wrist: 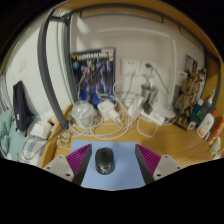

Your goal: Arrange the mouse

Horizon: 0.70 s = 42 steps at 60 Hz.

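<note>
A hobbyist's home desk corner: a robot-model box (93,73) stands against the wall, a figurine (187,96) beside it, white chargers and tangled cables (100,110) crowding the wooden bench (180,142).

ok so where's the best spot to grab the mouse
Grip the mouse across its two long sides at mid-body. It lies on a blue mat between the tool's open fingers, long axis in line with them, so come straight down from above. The curved top likely gives poorer purchase than the sides.
</note>
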Available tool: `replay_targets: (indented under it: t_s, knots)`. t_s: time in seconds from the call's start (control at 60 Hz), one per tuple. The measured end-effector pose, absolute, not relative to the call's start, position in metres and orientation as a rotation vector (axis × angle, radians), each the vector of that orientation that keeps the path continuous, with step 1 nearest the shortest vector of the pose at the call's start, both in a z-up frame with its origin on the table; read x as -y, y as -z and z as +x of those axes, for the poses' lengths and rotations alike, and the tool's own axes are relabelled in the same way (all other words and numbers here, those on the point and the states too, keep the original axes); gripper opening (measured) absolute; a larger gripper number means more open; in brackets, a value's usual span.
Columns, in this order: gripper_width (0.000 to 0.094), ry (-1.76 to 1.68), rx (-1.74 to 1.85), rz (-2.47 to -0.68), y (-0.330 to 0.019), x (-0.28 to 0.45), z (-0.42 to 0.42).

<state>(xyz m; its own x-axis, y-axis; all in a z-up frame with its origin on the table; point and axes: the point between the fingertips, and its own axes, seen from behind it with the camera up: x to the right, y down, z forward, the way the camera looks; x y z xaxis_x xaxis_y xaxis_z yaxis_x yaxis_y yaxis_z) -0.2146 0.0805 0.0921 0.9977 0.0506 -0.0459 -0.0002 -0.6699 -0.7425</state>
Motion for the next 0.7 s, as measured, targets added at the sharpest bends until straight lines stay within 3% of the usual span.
replay_targets:
  t_s: [0.217,0.333,0.533,0.7]
  knots:
    - [0.0870,-0.036,-0.048,-2.156,-0.224,-0.060,-0.137]
    - [0.0869,-0.002,-0.117,-2.111,-0.275,-0.039,-0.082]
    - [0.0862,0.044,-0.180,-2.052,-0.323,0.003,0.003]
    - [0.0859,0.065,-0.188,-2.034,-0.335,0.041,0.059]
